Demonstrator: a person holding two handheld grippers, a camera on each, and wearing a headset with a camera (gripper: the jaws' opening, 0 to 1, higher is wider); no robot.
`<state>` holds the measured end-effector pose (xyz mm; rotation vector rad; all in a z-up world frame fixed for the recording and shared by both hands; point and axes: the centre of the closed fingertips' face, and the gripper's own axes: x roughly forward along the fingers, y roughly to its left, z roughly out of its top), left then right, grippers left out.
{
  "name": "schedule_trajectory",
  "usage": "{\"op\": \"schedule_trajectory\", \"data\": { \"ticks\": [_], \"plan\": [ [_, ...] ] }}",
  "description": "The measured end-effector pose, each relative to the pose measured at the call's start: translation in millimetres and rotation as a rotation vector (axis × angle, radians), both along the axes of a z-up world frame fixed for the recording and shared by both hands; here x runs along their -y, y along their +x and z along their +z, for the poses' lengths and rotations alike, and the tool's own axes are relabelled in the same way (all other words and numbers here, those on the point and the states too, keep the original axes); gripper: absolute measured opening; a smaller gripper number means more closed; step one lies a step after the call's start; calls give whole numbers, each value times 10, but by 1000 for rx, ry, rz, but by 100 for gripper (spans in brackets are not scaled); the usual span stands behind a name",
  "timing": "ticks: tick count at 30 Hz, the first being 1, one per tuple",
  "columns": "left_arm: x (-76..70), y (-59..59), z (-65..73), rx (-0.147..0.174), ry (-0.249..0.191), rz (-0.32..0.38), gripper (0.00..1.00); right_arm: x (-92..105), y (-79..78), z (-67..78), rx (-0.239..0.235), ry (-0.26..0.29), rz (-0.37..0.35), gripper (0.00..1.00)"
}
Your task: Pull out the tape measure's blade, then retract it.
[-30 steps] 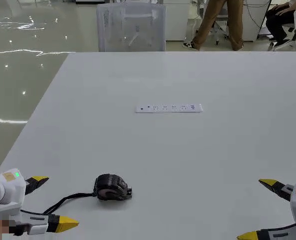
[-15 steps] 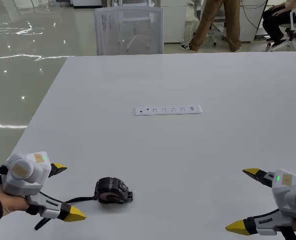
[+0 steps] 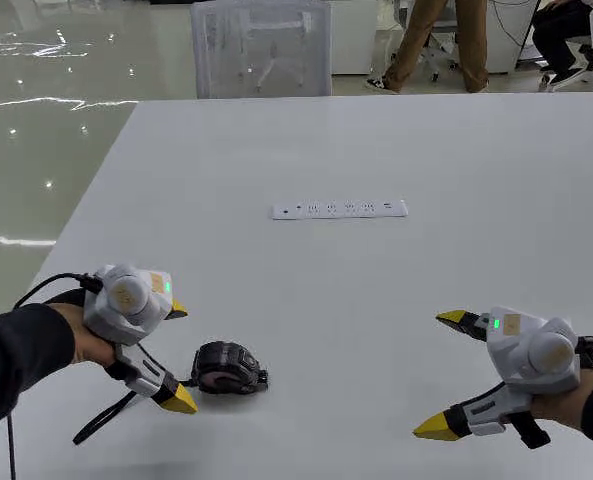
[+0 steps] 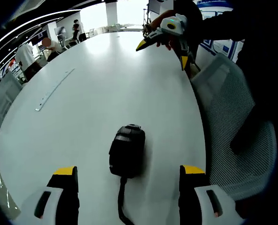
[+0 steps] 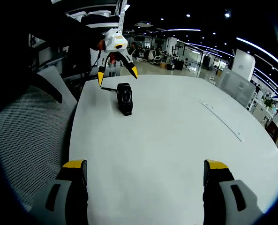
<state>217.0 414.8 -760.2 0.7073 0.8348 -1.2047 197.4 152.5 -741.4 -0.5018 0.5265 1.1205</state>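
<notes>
A black tape measure (image 3: 228,367) lies on the white table (image 3: 376,290) near its front left, blade fully in, with a black wrist strap (image 3: 106,420) trailing to the left. My left gripper (image 3: 179,356) is open just left of it, and the case sits ahead of the yellow tips, untouched. In the left gripper view the tape measure (image 4: 127,150) lies just beyond my open left gripper (image 4: 128,171). My right gripper (image 3: 436,373) hangs open and holds nothing at the front right, well away. In the right gripper view the tape measure (image 5: 124,97) sits far ahead of the right gripper (image 5: 145,164).
A white power strip (image 3: 339,210) lies flat mid-table. A mesh chair (image 3: 261,50) stands at the far edge, with people behind it. Another mesh chair back (image 4: 232,117) is close beside me. Bare tabletop separates the two grippers.
My left gripper has risen and come in from the lower left to just beside the tape measure. The right gripper has moved up and inward. The tape measure has stayed put.
</notes>
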Motion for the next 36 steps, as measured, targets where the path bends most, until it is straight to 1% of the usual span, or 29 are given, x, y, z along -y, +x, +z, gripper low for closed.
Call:
{"op": "schedule_trajectory", "data": {
  "ticks": [1, 4, 5, 6, 7, 8, 9, 10, 12, 13, 15, 17, 18, 19, 20, 21, 22, 23, 24, 25, 27, 29, 30, 32, 36],
  "plan": [
    [38, 10, -49, -3, 8, -2, 83, -62, 25, -7, -3, 3, 8, 100],
    [161, 7, -97, -11, -7, -17, 83, -206, 69, -21, -10, 6, 29, 100],
    [201, 20, -117, -8, -7, -27, 83, -264, 81, -30, -10, 5, 44, 100],
    [219, 31, -136, -11, -2, -29, 83, -301, 93, -36, -10, 5, 52, 100],
    [232, 30, -157, -24, 5, -32, 82, -336, 108, -46, -13, 4, 57, 100],
    [262, 16, -181, -35, 11, -50, 81, -392, 126, -60, -17, 6, 68, 100],
    [273, 20, -203, -36, 20, -67, 79, -435, 138, -69, -20, 8, 74, 100],
    [274, 25, -230, -42, 38, -77, 76, -486, 151, -87, -26, 7, 82, 99],
    [301, 35, -260, -56, 44, -80, 72, -561, 161, -110, -33, 4, 97, 99],
    [320, 42, -276, -64, 47, -84, 71, -618, 163, -125, -37, -2, 115, 98],
    [343, 60, -286, -63, 55, -92, 69, -687, 180, -144, -40, -6, 132, 98],
    [369, 78, -294, -68, 65, -106, 61, -778, 199, -164, -50, -4, 153, 96],
    [378, 58, -298, -90, 74, -109, 57, -835, 213, -179, -57, -1, 160, 94],
    [378, 32, -319, -123, 81, -108, 52, -874, 224, -191, -60, -3, 164, 94],
    [363, 63, -343, -116, 101, -98, 51, -932, 239, -213, -63, -4, 169, 93],
    [362, 58, -355, -113, 107, -111, 50, -980, 245, -227, -67, -1, 175, 93],
    [359, 53, -363, -111, 115, -120, 46, -1023, 244, -238, -74, 2, 181, 92],
    [343, 77, -378, -91, 135, -139, 44, -1102, 236, -253, -81, 3, 194, 90],
    [339, 92, -386, -79, 143, -144, 41, -1153, 230, -263, -82, 2, 205, 89],
    [340, 98, -390, -75, 145, -146, 36, -1200, 221, -274, -84, 1, 214, 89],
    [343, 82, -376, -81, 147, -141, 36, -1313, 203, -314, -96, -3, 234, 88],
    [331, 93, -378, -88, 135, -121, 35, -1395, 199, -351, -107, -3, 245, 85],
    [335, 95, -377, -84, 132, -118, 35, -1435, 201, -361, -116, 6, 244, 82],
    [337, 101, -380, -79, 127, -118, 34, -1488, 206, -383, -118, 14, 242, 79],
    [335, 101, -383, -82, 116, -127, 34, -1563, 201, -458, -120, -12, 258, 69]
  ]
}}
